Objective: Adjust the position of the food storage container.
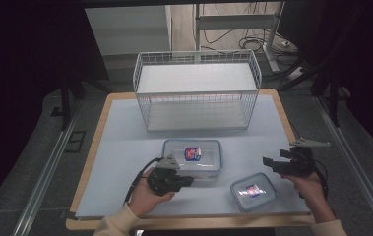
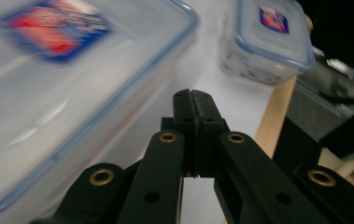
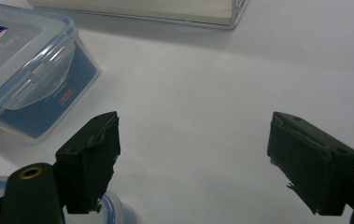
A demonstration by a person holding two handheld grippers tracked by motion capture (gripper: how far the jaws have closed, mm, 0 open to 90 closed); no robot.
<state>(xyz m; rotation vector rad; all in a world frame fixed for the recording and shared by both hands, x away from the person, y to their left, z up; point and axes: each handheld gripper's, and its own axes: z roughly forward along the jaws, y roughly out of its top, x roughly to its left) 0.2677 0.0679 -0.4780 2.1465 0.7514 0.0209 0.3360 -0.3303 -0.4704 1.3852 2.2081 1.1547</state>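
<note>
Hands come in from the bottom of the high view. The left gripper (image 1: 186,181) sits just beside the near edge of the big box (image 1: 192,155), which lies with its long axis across the counter (image 1: 125,157). The right gripper (image 1: 268,162) hangs up and to the right of the small box (image 1: 253,190), near it but apart; this hand is the nearer one to that box. A wire basket (image 1: 197,91) stands at the far end, well apart from both.

From the left gripper view, the fingers (image 2: 184,105) are pressed together with nothing between them, the big box (image 2: 48,93) close on their left and the small box (image 2: 270,39) farther ahead to the right.

From the right gripper view, the fingers (image 3: 93,158) are spread wide over bare counter; the small box's rim (image 3: 104,205) peeks below the left one, so the coming move likely calls for a shift that way.
</note>
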